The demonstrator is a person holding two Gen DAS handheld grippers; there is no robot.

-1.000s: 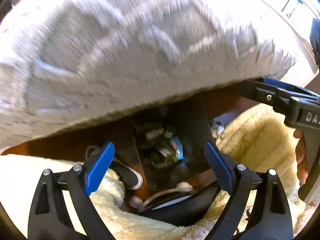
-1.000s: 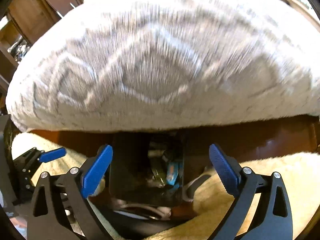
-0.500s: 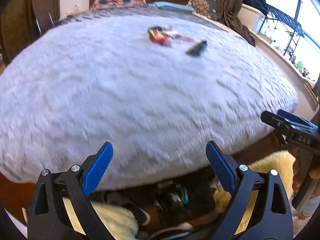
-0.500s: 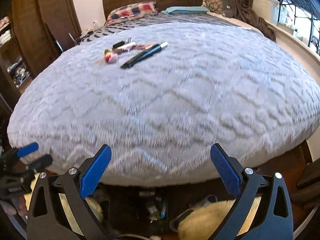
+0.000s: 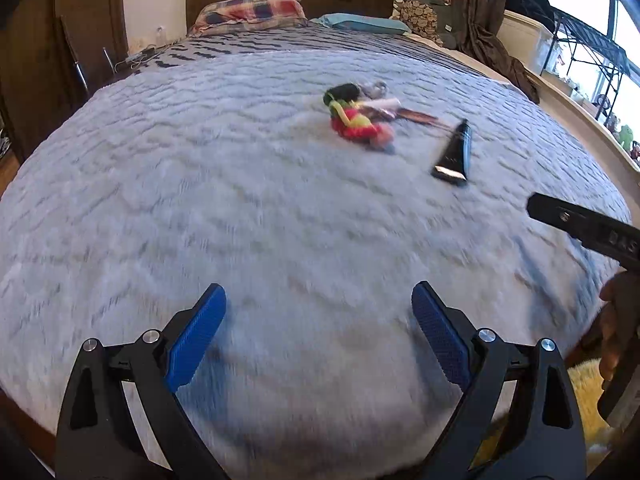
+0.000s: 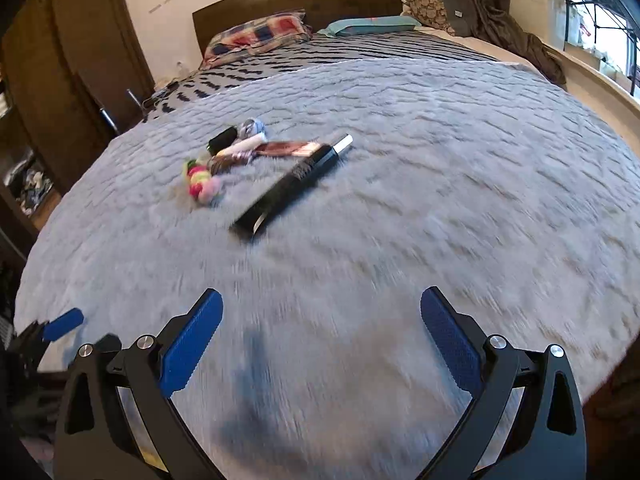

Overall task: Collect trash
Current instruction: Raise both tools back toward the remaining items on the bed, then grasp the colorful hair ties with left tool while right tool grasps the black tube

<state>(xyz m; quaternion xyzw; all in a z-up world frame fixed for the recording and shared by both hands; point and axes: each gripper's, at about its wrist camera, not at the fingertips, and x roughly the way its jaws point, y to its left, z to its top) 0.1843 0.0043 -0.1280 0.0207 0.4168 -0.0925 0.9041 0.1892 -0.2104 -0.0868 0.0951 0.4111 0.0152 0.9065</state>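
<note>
Bed [image 5: 240,208] fills both views, its grey fuzzy blanket [image 6: 440,200] carrying the only trash in sight: a small heap near the middle, well ahead of both tools. Judging by this, the step in hand is the reach toward a first pick, with nothing gathered in either tool.

The left hand-held gripper [image 5: 319,332] hovers over the near edge of the bed, jaws spread wide and empty. The right hand-held gripper [image 6: 322,336] is likewise released and empty.

Nearest the right one lies a long black tube [image 6: 292,186], just beside the heap; a sensible next move would be to carry that gripper forward and down, jaws across the tube's narrow width.

Beyond it sit a red and yellow wrapper [image 5: 356,124], a white roll [image 6: 246,145] and a small black piece [image 5: 343,91]. Motion blur smears them, so what each one is stays unclear. No bin shows in either view.
</note>
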